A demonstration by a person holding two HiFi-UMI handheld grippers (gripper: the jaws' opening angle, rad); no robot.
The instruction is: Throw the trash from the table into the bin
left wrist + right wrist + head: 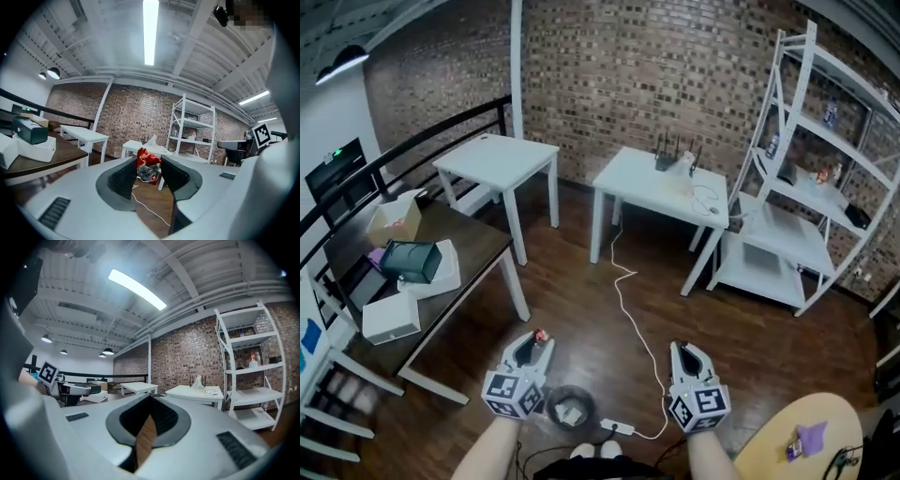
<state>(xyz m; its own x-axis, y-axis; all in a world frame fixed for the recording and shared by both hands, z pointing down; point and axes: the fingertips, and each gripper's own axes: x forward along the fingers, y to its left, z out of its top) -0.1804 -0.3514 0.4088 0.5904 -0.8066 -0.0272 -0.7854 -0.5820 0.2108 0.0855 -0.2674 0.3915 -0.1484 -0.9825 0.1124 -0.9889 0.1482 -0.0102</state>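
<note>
In the head view my left gripper (534, 341) hangs low over the wooden floor, shut on a crumpled red and white wrapper (540, 335). The left gripper view shows that wrapper (149, 168) pinched between the dark pads (123, 177) at the jaw tips. A small dark round bin (570, 408) stands on the floor just right of and behind this gripper, with something pale inside. My right gripper (687, 350) is level with the left one, right of the bin. Its jaws meet at the tips (150, 398) with nothing between them. A purple scrap (811, 437) lies on the round wooden table (787, 427) at lower right.
A dark table (478, 246) at the left carries boxes and a green case (411, 260). Two white tables (661, 187) stand ahead before the brick wall, and a white shelf unit (811, 169) is at the right. A white cable (633, 319) with a power strip (617, 427) runs across the floor.
</note>
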